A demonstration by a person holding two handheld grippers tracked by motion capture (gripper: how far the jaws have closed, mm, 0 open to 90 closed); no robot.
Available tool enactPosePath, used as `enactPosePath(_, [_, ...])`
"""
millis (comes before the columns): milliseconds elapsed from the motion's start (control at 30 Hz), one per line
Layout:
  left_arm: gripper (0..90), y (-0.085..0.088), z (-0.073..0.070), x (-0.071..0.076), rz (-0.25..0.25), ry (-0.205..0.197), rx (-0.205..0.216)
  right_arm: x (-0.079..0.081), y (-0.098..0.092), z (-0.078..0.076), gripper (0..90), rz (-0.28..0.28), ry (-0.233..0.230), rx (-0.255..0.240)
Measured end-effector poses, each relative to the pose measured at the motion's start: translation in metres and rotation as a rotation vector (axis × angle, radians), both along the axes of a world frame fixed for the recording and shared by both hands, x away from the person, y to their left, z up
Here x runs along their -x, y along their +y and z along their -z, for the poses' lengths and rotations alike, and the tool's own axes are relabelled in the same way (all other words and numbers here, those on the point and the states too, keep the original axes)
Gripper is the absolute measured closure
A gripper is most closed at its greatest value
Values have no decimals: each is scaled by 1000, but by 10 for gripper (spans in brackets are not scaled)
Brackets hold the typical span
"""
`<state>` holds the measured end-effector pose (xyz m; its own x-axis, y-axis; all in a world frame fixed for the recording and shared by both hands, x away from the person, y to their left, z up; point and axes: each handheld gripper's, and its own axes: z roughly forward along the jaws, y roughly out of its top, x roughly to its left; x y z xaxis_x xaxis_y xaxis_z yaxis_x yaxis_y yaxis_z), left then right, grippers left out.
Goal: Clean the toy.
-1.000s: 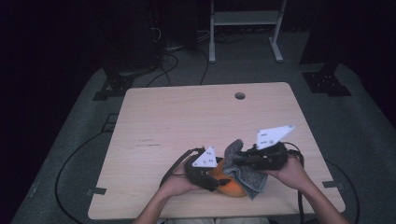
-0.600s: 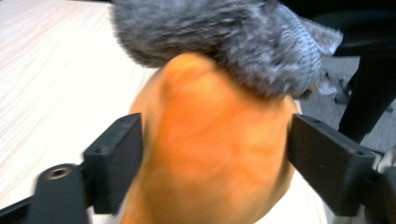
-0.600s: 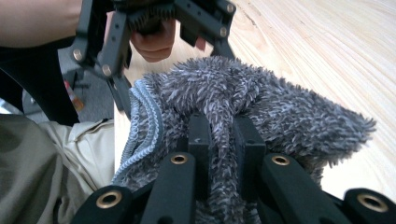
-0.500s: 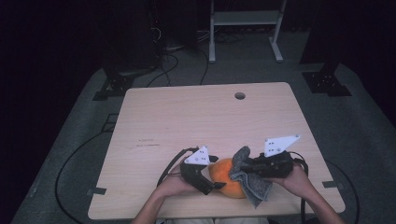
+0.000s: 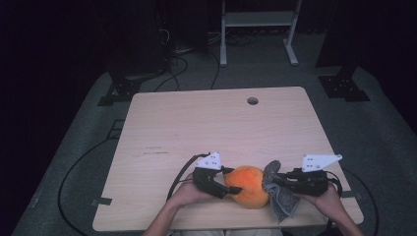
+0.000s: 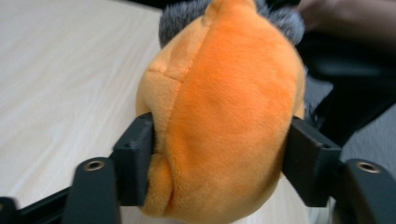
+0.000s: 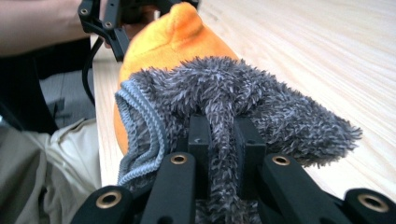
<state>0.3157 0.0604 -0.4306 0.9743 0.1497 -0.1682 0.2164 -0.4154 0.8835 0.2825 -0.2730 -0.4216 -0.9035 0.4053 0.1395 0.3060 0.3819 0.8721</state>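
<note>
An orange plush toy (image 5: pixel 248 184) lies near the front edge of the wooden table (image 5: pixel 211 128). My left gripper (image 5: pixel 233 186) comes at it from the left. Its jaws have just been closing, and in the left gripper view the pads (image 6: pixel 135 158) press into both sides of the orange plush toy (image 6: pixel 224 107). My right gripper (image 5: pixel 275 180) is shut on a fuzzy grey cloth (image 5: pixel 281 199) just right of the toy. In the right gripper view the grey cloth (image 7: pixel 224 88) bunches between the jaws and touches the orange plush toy (image 7: pixel 173 37).
A round cable hole (image 5: pixel 253 101) sits near the table's far edge. Black cables (image 5: pixel 179 174) trail from the left gripper. Beyond the table are a white rack (image 5: pixel 255 29) and dark stands on a grey floor. The person's lap is below the front edge.
The right gripper has carried the grey cloth down and to the right, uncovering the orange toy. The left gripper's jaws have closed onto the toy's sides.
</note>
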Motion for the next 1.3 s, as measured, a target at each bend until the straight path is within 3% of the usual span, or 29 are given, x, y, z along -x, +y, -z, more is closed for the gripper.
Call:
enactPosePath(200, [367, 9, -38, 4, -38, -86, -1, -6, 9, -23, 794, 8, -61, -45])
enactPosePath(267, [366, 17, -49, 4, -56, -108, -20, -12, 17, -27, 794, -1, -71, -68])
enactPosePath(367, [360, 27, -58, 3, -71, -133, -60, -20, 32, -28, 795, -10, -77, -65])
enactPosePath(567, [304, 34, -51, -3, -102, -100, -112, -35, 51, -14, 794, -8, -37, -43])
enactPosePath(667, [265, 27, -38, -5, -103, -87, -178, -40, 56, -1, 794, -14, 6, 7])
enactPosePath(700, [253, 25, -34, -6, -100, -86, -179, -41, 56, 4, 794, -18, 22, 28])
enactPosePath(767, [243, 23, -32, -5, -105, -91, -153, -41, 51, 9, 793, -10, 30, 13])
enactPosePath(833, [242, 19, -33, -4, -100, -105, -157, -40, 44, 4, 794, 11, 11, -6])
enactPosePath(967, [240, 9, -35, -2, -89, -126, -165, -30, 41, -27, 793, -14, -76, -72])
enactPosePath(1067, [239, 1, -36, -1, -76, -140, -172, -26, 57, -50, 793, -64, -132, -55])
enactPosePath(1133, [216, 0, -38, -1, -65, -141, -171, -28, 70, -53, 794, -83, -137, 4])
enactPosePath(1200, [148, 7, -40, -2, -56, -131, -127, -32, 79, -47, 794, -93, -121, 72])
enactPosePath(1300, [90, 27, -34, -4, -32, -86, -28, -33, 78, -41, 795, -94, -110, 54])
